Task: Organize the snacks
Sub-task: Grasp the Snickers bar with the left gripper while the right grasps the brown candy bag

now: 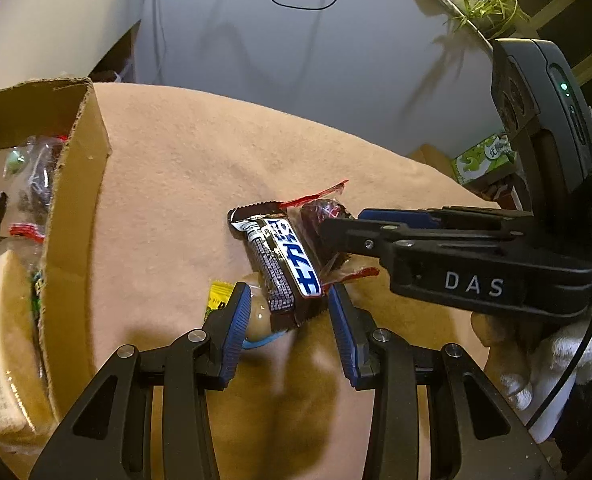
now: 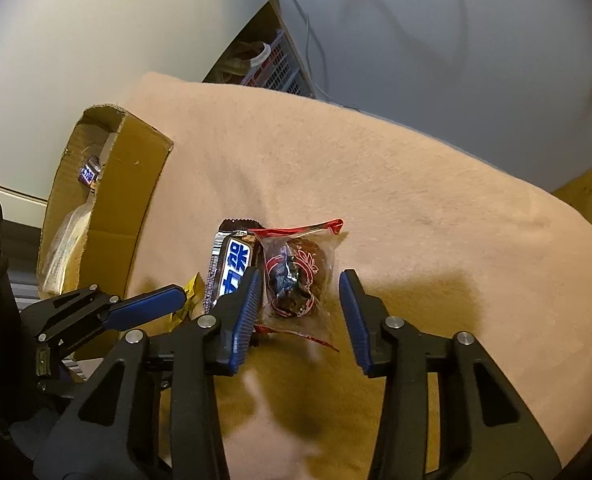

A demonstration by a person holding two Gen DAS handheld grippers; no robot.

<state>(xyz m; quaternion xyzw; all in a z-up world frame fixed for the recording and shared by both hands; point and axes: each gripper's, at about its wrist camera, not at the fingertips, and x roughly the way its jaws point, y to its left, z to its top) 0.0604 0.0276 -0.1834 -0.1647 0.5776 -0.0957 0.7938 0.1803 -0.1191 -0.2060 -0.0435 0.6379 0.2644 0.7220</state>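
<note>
Both claws stand spread, pinching nothing. On the left gripper (image 1: 290,308) the blue pads straddle the near end of the chocolate bar (image 1: 282,266) without touching it. On the right gripper (image 2: 299,300) one finger is set between the bar and the clear packet (image 2: 296,276), the other on the packet's right, so the packet sits in its gap.

Largest in the scene is the tan cloth (image 1: 216,152) over the table, soft and a little fuzzy; it should give under a pad pressed down. Next is the cardboard box (image 1: 76,200) at the left, open-topped, stiff-walled with a torn rim, already holding several wrapped snacks. It looks like the place the loose ones belong.

The bar lies on the cloth right of the box, its long axis running near to far, touching the packet on its right. It is probably light and fairly stiff inside a slick foil wrapper, so a pinch across the narrow width, mid-length, should hold best; the crimped ends would fold.

The packet is crinkly clear film with red edges around a dark rounded sweet. The film is slippery and loose, so grip the lump itself, gently, since it may squash.

Smallest are a yellow sachet (image 1: 220,298) and a pale rounded sweet (image 1: 256,320), just near-left of the bar. Both are light; the rounded one may roll.
</note>
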